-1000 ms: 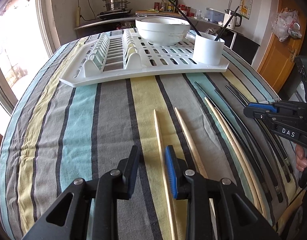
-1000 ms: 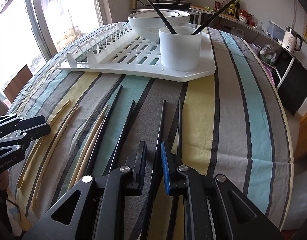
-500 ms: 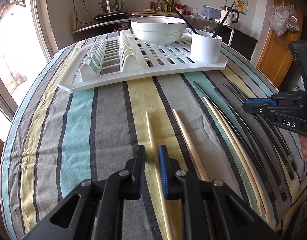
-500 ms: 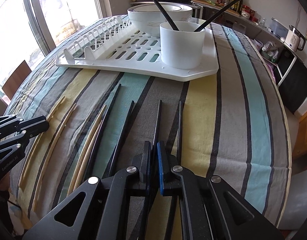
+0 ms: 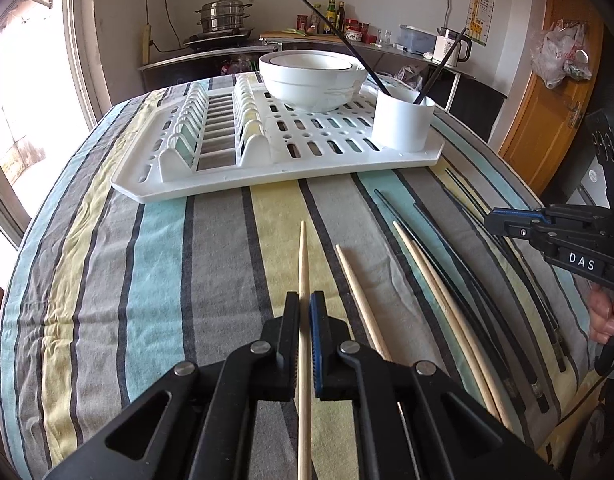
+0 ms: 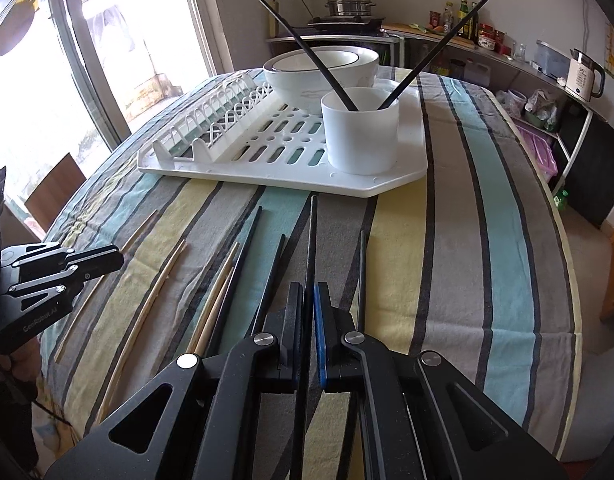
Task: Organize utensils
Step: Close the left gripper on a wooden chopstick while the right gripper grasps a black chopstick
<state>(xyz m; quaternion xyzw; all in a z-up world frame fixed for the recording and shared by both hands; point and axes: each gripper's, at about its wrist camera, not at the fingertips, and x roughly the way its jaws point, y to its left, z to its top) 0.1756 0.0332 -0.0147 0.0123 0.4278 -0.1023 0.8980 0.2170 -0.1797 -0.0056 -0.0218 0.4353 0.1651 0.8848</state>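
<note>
My left gripper [image 5: 305,300] is shut on a wooden chopstick [image 5: 303,256] and holds it just above the striped tablecloth. My right gripper [image 6: 308,292] is shut on a black chopstick [image 6: 313,236], lifted and pointing toward the rack. Several more wooden chopsticks [image 5: 427,276] and black chopsticks [image 6: 271,272] lie on the cloth. A white cup [image 6: 361,136] on the white drying rack [image 6: 411,168] holds two black chopsticks [image 6: 307,48]. The cup also shows in the left wrist view [image 5: 401,120].
A white bowl [image 5: 313,80] sits on the rack [image 5: 211,184] behind the cup. The table's right edge [image 6: 567,280] drops off toward the floor. A window is at the left, a kitchen counter with pot and kettle behind.
Both grippers closed from open onto their chopsticks and lifted them off the cloth. The right one's black chopstick now points up toward the rack.
</note>
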